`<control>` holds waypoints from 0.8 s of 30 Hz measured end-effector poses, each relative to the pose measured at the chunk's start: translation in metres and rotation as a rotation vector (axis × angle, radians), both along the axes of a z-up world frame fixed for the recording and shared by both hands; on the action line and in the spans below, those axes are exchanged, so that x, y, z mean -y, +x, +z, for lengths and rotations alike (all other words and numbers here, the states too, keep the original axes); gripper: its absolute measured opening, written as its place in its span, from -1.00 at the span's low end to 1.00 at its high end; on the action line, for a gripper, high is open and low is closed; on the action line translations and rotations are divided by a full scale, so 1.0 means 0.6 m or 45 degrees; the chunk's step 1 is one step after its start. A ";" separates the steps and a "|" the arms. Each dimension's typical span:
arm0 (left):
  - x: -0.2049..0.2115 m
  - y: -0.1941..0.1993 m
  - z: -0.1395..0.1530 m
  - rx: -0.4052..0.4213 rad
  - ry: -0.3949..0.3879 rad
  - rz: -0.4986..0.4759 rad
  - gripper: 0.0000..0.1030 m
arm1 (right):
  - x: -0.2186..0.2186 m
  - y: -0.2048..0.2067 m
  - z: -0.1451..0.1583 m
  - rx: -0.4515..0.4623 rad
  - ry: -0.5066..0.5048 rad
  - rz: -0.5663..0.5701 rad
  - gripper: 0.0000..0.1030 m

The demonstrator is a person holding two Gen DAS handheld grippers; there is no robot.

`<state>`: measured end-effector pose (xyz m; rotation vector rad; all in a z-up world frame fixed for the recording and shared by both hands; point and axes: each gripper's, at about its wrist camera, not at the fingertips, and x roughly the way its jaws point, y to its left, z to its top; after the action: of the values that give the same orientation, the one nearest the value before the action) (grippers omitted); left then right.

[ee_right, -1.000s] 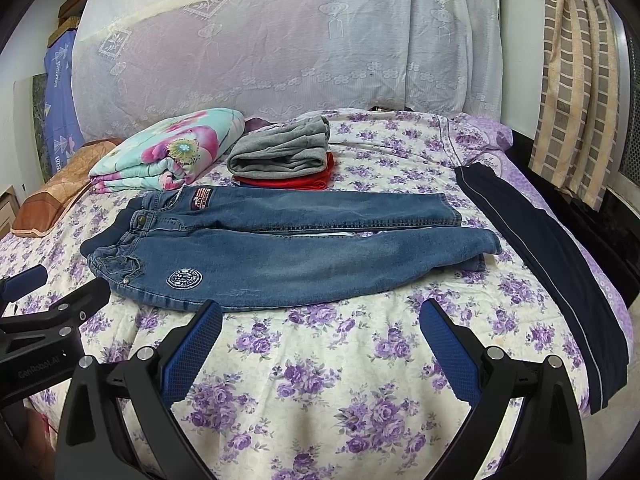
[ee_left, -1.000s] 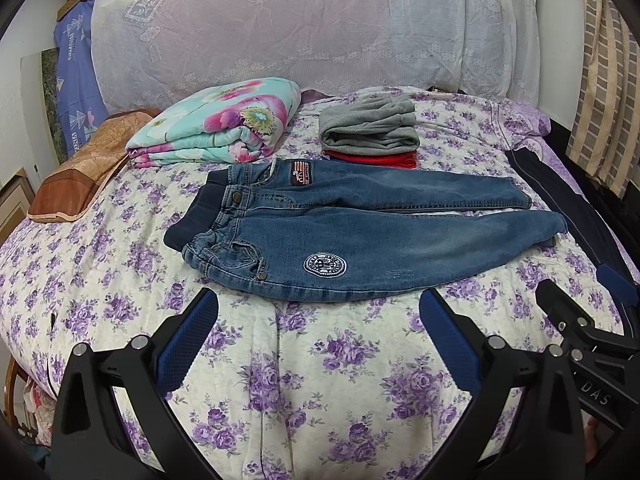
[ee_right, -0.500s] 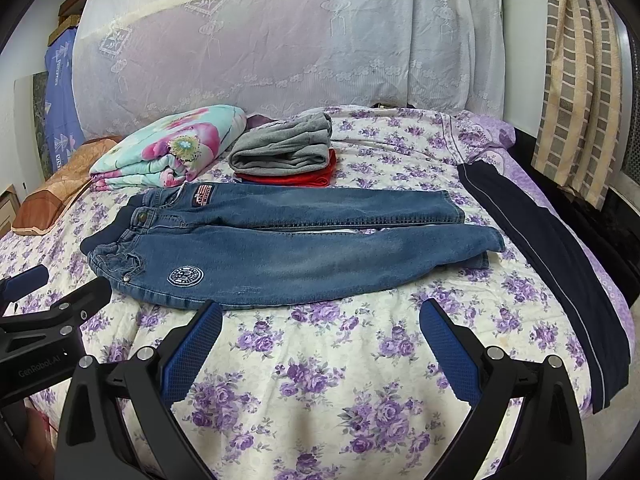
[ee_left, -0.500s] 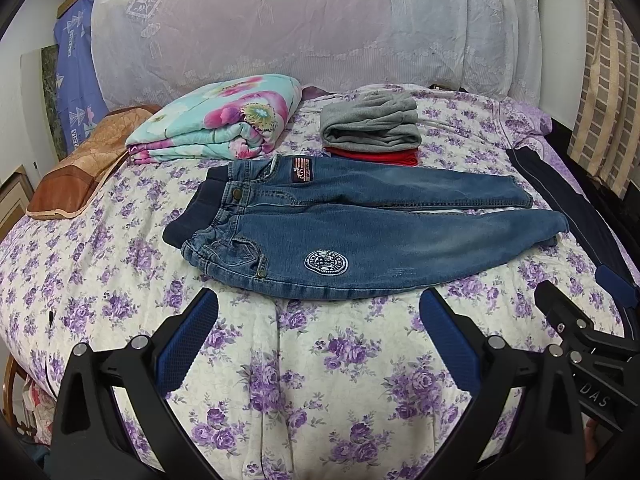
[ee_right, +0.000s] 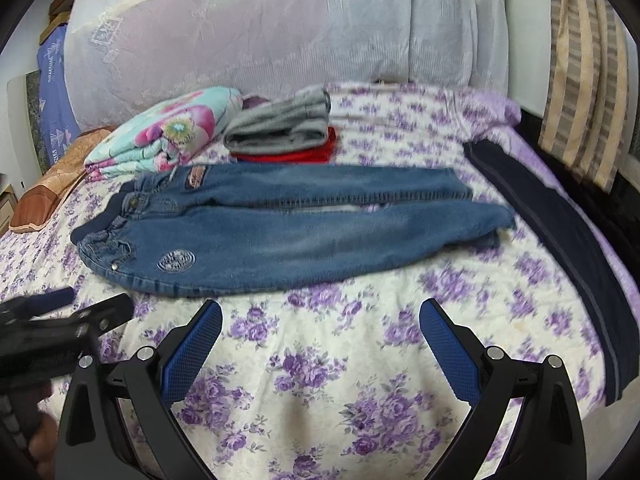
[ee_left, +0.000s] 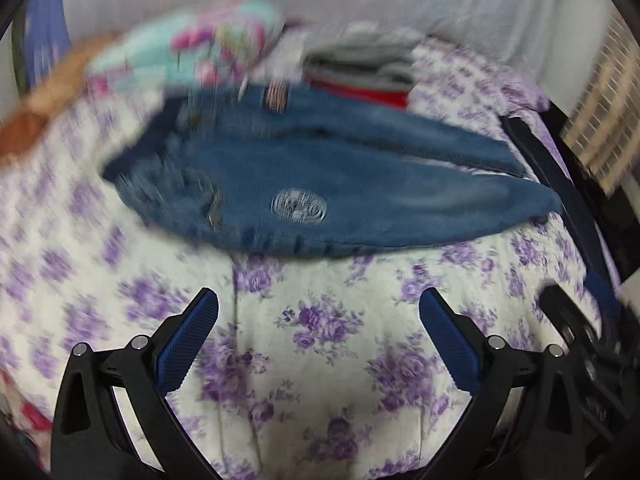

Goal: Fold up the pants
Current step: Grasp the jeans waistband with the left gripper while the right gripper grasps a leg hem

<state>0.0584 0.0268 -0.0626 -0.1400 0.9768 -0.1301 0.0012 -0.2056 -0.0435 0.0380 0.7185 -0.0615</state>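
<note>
Fold not begun: blue denim jeans (ee_right: pixel 288 236) lie flat and unfolded ahead of both tools.
Left gripper (ee_left: pixel 318 344) and right gripper (ee_right: pixel 320 344) spread wide, empty, over the purple-flowered bedspread (ee_right: pixel 328 364); every fold remains.

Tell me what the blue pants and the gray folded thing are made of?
The blue pants look like denim: faded blue weave, stitched seams, metal rivets, round patch. The gray folded thing seems to be soft knit, maybe fleece or sweatshirt fabric: matte, thick rounded folds. Blur hides finer detail.
</note>
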 end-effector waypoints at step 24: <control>-0.242 0.149 -0.086 -0.167 -0.377 0.391 -0.61 | 0.306 0.090 0.015 -0.106 0.429 -0.264 0.93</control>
<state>0.1479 0.1721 -0.1140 -0.5733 1.0505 0.0186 0.0555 -0.3894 -0.0346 0.4348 0.8005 -0.1402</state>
